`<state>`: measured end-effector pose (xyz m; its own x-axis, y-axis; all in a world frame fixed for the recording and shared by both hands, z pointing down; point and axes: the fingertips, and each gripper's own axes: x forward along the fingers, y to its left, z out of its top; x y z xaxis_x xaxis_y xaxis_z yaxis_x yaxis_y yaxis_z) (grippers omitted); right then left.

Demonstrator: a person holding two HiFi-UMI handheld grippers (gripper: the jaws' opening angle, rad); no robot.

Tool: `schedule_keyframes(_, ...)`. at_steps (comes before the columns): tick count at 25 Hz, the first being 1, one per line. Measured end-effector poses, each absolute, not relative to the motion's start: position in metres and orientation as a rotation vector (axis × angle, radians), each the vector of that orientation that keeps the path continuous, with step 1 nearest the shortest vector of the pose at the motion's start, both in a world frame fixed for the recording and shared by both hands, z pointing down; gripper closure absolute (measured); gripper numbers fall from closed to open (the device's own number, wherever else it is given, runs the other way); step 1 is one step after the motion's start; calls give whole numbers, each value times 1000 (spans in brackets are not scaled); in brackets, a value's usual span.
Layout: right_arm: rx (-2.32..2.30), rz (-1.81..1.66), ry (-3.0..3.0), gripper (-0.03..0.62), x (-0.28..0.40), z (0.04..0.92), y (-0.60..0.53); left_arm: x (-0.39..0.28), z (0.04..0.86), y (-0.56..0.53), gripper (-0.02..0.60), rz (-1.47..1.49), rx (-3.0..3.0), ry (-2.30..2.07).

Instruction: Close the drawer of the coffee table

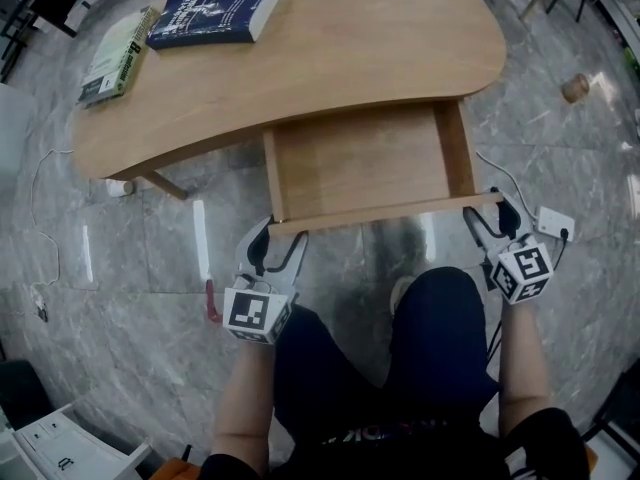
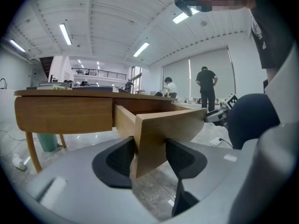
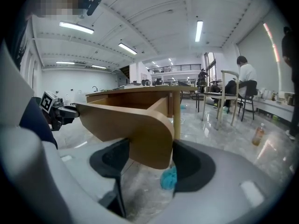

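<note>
1 table point(image 1: 380, 38): light wood, rounded top.
1 drawer point(image 1: 385, 211): pulled out toward person.
2 books on top's far left: blue book point(image 1: 215, 8), green book point(image 1: 118, 56), just beside each other.
At drawer front's left end: left gripper point(image 1: 277, 251), jaws astride panel.
At right end: right gripper point(image 1: 490, 218), likewise.
1 white plug point(image 1: 553, 223) on floor point(image 1: 130, 258), near right gripper.
</note>
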<state>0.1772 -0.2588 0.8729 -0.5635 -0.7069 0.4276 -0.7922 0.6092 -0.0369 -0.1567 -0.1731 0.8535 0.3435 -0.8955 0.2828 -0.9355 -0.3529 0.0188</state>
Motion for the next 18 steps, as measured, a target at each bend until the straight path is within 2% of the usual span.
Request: schedule_keyframes(18,1307,347,-2411,313,160,852,-336,-175,836,-243,359,312,2303,-1840)
